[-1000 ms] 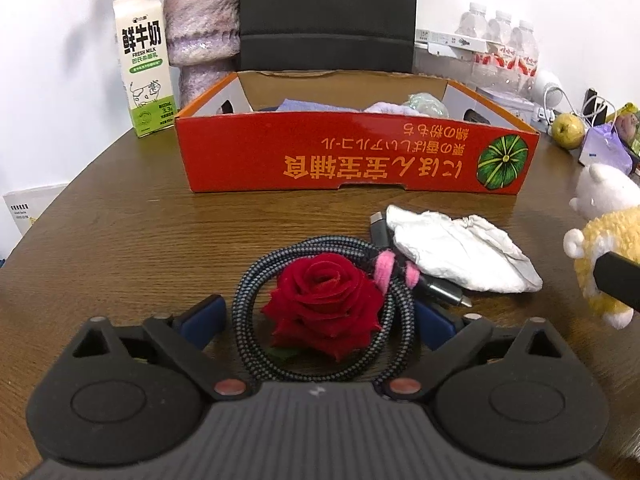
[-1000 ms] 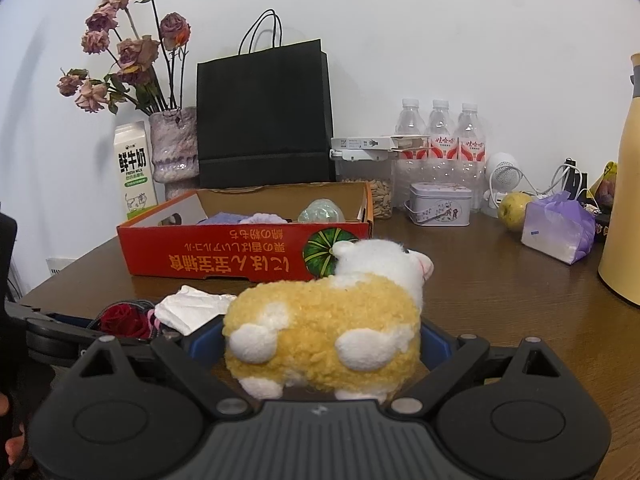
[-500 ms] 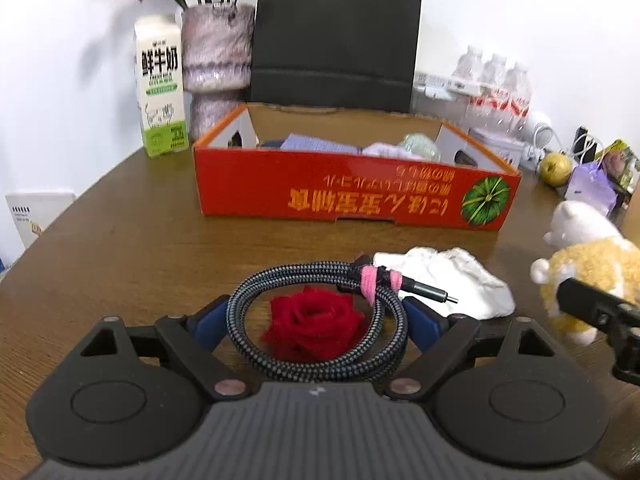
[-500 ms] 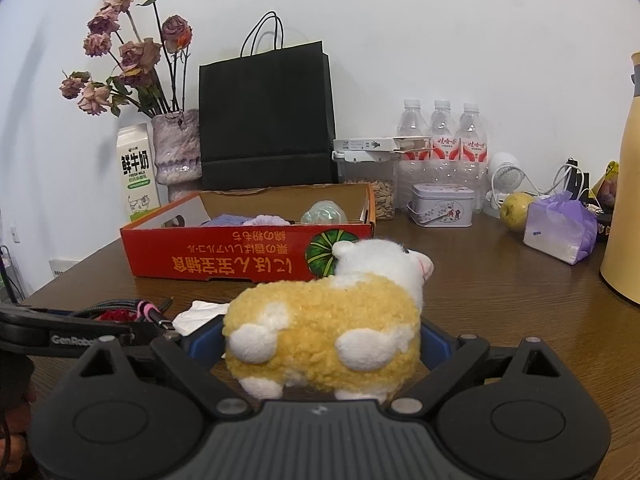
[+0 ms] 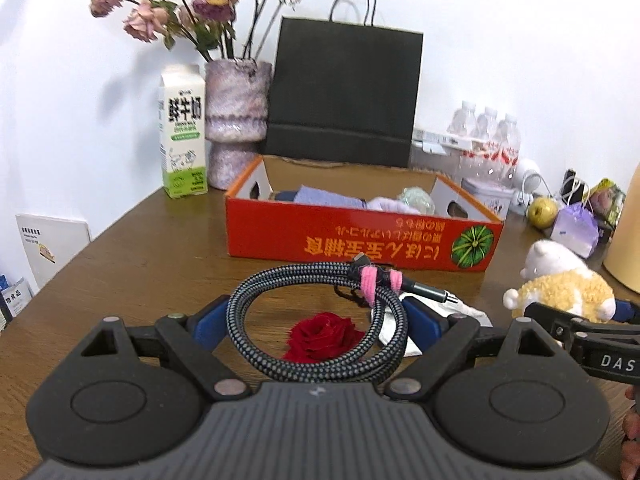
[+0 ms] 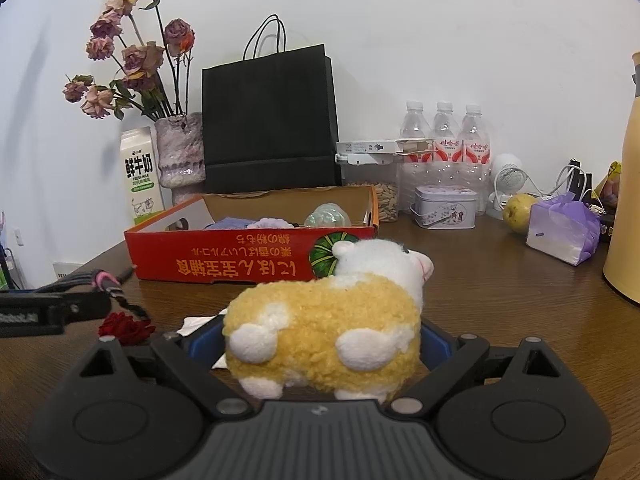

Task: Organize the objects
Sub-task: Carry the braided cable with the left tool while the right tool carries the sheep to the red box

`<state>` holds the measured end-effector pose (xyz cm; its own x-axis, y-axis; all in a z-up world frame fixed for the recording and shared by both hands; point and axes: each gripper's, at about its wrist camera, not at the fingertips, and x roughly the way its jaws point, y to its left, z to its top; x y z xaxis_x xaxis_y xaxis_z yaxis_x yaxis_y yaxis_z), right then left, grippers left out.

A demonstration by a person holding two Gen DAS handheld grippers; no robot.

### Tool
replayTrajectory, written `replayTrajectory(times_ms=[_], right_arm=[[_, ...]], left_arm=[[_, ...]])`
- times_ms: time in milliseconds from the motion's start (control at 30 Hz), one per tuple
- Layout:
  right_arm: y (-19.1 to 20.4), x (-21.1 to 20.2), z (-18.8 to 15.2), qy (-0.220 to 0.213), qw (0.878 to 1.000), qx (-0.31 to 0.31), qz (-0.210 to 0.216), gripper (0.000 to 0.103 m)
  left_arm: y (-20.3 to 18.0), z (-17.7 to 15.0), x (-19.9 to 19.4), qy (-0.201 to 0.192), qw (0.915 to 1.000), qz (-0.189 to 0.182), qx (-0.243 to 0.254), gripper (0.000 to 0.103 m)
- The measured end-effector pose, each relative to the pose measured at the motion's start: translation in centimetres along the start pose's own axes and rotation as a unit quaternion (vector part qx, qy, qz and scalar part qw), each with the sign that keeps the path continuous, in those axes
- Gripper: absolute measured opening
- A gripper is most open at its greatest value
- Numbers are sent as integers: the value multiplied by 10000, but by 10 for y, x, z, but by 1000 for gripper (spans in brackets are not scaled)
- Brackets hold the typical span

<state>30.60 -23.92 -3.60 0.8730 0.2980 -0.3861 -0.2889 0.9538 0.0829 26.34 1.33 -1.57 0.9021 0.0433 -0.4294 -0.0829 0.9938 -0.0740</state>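
Far left on the wooden table [image 5: 132,264]: milk carton [image 5: 183,132] upright beside a mottled vase [image 5: 237,120] of dried roses [image 5: 200,12], with a black paper bag [image 5: 344,92] just right of the vase, against the wall. In front of the bag, an open red cardboard box [image 5: 360,240] with upside-down print, holding folded purple cloth [image 5: 328,199] and a pale green lump [image 5: 416,199]. Nearer the camera, left gripper [image 5: 316,320] clamped on a coiled braided cable [image 5: 316,320], blue pads [image 5: 212,322] pressed to the coil's left and right sides, jaws wide to fit it; coil lifted clear of the table, pink ties [image 5: 370,280] and a metal plug [image 5: 430,291] at its upper right. Seen through the coil, lying on the table below: red rose [image 5: 324,334], with crumpled white paper [image 5: 464,312] just right of it. Further right, right gripper [image 6: 322,344] closed on a yellow-and-white plush sheep [image 6: 328,320], a blue pad [image 6: 204,344] hard against each flank, the toy's head toward the box. Whether the sheep's feet touch the table cannot be told. Behind it: seed jar [image 6: 372,184], three water bottles [image 6: 444,140], a small tin [image 6: 444,206]. Far right: yellowish fruit [image 6: 518,206], purple tissue pack [image 6: 562,228], tall yellow flask [image 6: 626,200] at the edge.
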Motion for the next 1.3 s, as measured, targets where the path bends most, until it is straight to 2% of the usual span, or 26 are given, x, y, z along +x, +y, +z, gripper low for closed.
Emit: replayTrajectory(times_ms=[233, 533, 800, 1300], right_arm=[[2, -1, 0, -55, 10000, -50, 66, 95], [13, -4, -1, -252, 9993, -277, 73, 95], [20, -13, 4, -456, 9987, -217, 118, 95], [39, -17, 28, -753, 9965, -249, 279, 95]], left_arm=[[9, 3, -14, -217, 9996, 101, -161, 90], [4, 2, -25, -448, 9989, 139, -75, 90], [1, 7, -32, -661, 9975, 240, -114, 90], [-8, 36, -37, -953, 9949, 273, -203, 91]])
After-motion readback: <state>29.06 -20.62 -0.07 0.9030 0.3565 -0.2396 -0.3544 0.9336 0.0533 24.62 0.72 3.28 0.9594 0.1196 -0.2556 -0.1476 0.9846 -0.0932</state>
